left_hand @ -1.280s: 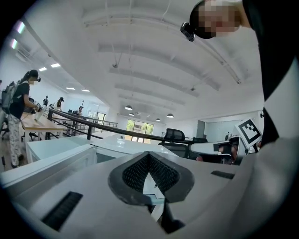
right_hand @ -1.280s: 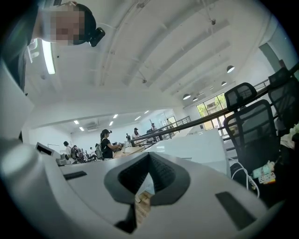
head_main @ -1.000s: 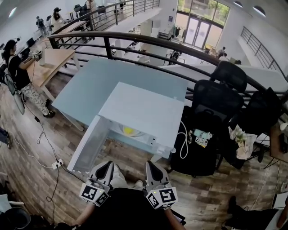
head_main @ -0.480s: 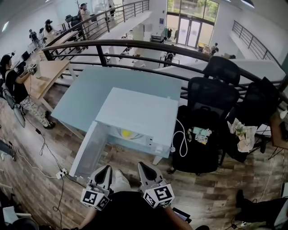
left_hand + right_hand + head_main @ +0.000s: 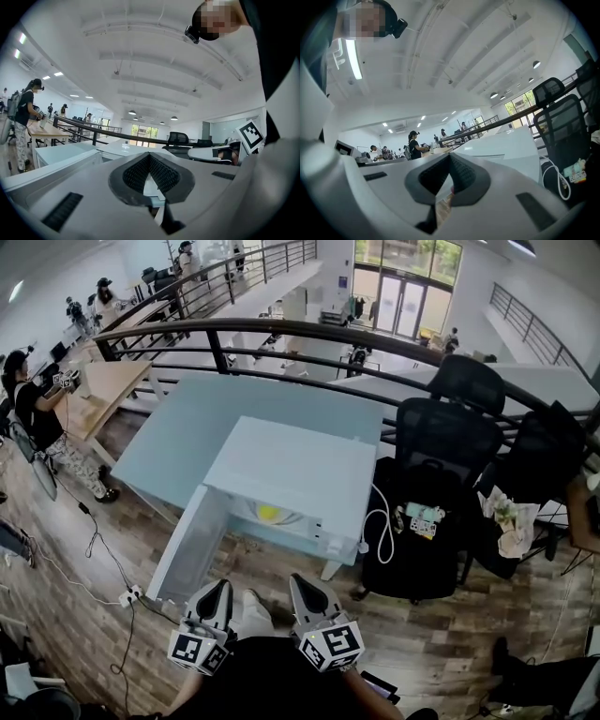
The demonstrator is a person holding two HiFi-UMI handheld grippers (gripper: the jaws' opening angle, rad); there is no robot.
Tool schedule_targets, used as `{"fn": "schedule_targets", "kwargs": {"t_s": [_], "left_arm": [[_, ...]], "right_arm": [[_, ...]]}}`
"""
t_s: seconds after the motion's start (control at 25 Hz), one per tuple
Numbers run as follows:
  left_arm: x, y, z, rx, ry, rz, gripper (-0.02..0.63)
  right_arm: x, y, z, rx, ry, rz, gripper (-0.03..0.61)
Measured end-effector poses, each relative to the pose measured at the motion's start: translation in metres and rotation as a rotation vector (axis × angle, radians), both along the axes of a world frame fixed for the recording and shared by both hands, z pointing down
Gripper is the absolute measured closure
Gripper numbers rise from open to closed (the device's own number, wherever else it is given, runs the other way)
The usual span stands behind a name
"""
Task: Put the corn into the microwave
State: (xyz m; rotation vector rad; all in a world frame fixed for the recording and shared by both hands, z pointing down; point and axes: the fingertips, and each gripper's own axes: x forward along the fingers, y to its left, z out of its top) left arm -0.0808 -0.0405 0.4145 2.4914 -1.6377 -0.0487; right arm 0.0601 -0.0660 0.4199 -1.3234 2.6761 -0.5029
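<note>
A white microwave [image 5: 291, 465] stands on a pale blue table [image 5: 187, 418], its door [image 5: 187, 545] swung open to the left. Inside it, on the turntable, lies the yellow corn [image 5: 268, 513]. Both grippers hang side by side near the bottom of the head view, in front of the microwave and apart from it. My left gripper [image 5: 217, 592] is shut with nothing in it, and so is my right gripper [image 5: 302, 585]. In the left gripper view the jaws [image 5: 150, 154] meet at the tips, with the microwave [image 5: 119, 149] beyond. The right gripper's [image 5: 450, 155] jaws meet too, and the microwave [image 5: 506, 145] shows at the right.
Black office chairs [image 5: 450, 442] crowd the microwave's right side, with a white cable [image 5: 380, 521] hanging there. A dark railing [image 5: 281, 329] runs behind the table. A power strip [image 5: 129, 594] and cord lie on the wooden floor at left. A person [image 5: 33, 395] stands at a far desk.
The head view has shifted a little. Both grippers stay shut and in about the same place before the open microwave.
</note>
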Motion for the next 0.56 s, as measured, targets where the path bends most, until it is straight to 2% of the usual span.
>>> {"fn": "schedule_targets", "kwargs": {"t_s": [0.2, 0.56], "left_arm": [[0.002, 0.001, 0.002, -0.026, 0.027, -0.002, 0.611], [0.009, -0.005, 0.004, -0.034, 0.011, 0.030, 0.611]], "right_arm": [[0.002, 0.002, 0.002, -0.004, 0.007, -0.002, 0.571], [0.011, -0.002, 0.007, -0.030, -0.003, 0.043, 0.571]]}}
